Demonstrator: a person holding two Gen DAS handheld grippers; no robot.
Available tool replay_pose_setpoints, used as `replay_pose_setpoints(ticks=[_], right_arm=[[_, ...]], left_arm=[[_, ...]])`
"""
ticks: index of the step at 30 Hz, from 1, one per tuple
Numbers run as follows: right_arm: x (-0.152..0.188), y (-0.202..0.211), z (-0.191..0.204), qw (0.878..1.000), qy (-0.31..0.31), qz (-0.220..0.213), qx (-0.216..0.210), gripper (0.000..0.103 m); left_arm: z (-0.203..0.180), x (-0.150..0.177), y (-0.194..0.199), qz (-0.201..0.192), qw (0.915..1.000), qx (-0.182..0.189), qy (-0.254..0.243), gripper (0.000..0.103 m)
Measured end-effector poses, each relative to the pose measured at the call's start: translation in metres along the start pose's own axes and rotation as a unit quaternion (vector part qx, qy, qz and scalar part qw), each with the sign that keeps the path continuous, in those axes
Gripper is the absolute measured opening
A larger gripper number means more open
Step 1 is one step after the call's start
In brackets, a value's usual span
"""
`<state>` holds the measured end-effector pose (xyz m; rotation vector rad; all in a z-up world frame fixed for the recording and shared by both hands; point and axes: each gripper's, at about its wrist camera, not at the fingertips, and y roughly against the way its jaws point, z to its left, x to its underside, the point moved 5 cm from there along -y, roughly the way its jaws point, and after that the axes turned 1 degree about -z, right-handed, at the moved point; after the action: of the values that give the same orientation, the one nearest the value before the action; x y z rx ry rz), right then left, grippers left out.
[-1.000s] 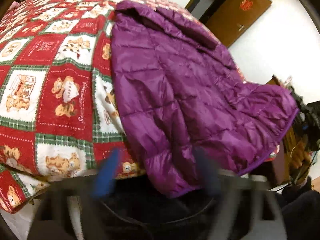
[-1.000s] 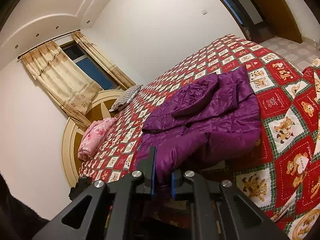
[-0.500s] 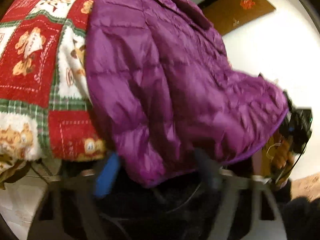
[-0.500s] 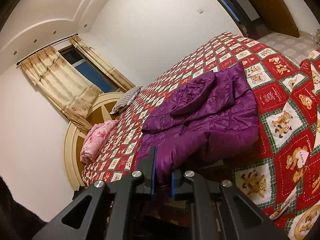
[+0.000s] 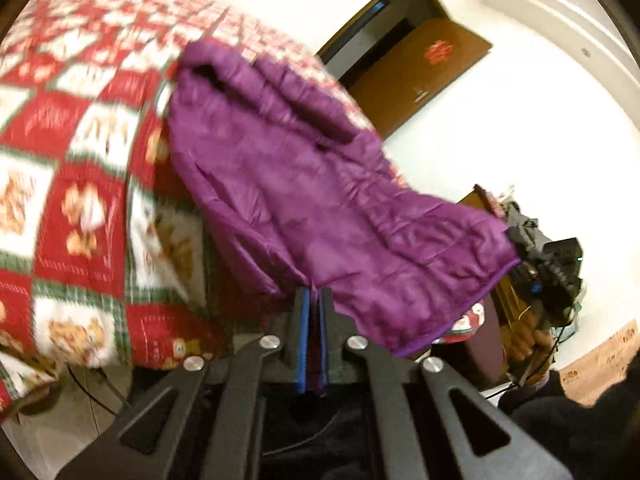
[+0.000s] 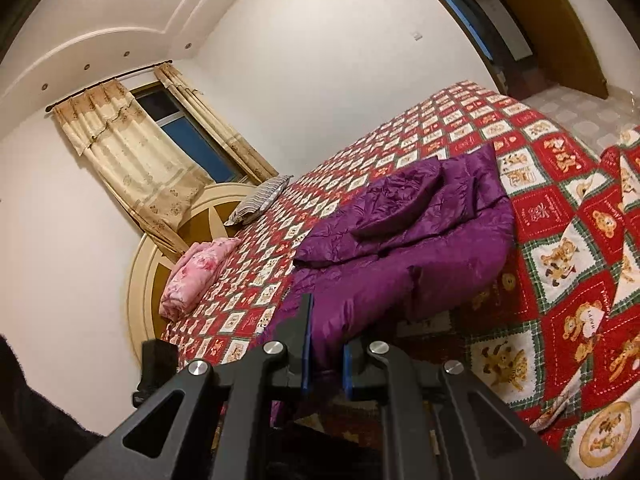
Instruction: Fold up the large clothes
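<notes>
**Both grippers pinch the hem of a purple puffer jacket at the bed's edge**

Nearest the left wrist camera, the left gripper [image 5: 313, 300] has its blue-lined fingers pressed almost together on a fold of the purple quilted jacket [image 5: 304, 200], clamping the hem near one corner. Off to the side in that view, the opposite hem corner is caught by the right gripper [image 5: 520, 248], with the fabric hanging slack between the two.

From the right wrist camera, the right gripper [image 6: 326, 344] is clenched on a thick bunch of the jacket [image 6: 404, 248], the padding bulging up between its fingers. The hem is raised off the bed edge, while the rest of the garment lies on the red teddy-bear quilt [image 6: 560, 240], with a sleeve [image 6: 400, 208] folded across the body.

Farther up the bed, a folded pink blanket [image 6: 196, 276] and a striped pillow [image 6: 260, 200] rest near the round headboard [image 6: 144, 276]. Behind these, beige curtains [image 6: 132, 152] frame a dark window, and a brown door [image 5: 420, 76] stands open.
</notes>
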<state>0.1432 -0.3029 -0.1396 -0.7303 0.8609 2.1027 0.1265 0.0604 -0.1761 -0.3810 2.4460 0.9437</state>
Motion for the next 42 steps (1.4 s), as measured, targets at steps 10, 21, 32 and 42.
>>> replay_pose_setpoints(ticks=[10,21,32,42], right_arm=[[0.017,0.019,0.000,1.000,-0.011,-0.005,-0.007,0.011],[0.007,0.033,0.022,0.998,-0.002,-0.015,-0.056,0.011],[-0.084,-0.015,0.007,0.999,0.027,-0.024,-0.033,0.011],[-0.197,-0.172,-0.091,0.996,-0.079,-0.033,0.027,0.011]], left_arm=[[-0.008,-0.010,0.013,-0.030,0.9990,-0.005,-0.032,0.005],[-0.028,-0.033,0.028,-0.058,0.9968,0.009,-0.054,0.004],[-0.019,-0.169,0.001,-0.092,0.9937,-0.033,-0.055,0.004],[0.045,-0.305,-0.107,-0.086,0.9860,-0.138,-0.035,0.004]])
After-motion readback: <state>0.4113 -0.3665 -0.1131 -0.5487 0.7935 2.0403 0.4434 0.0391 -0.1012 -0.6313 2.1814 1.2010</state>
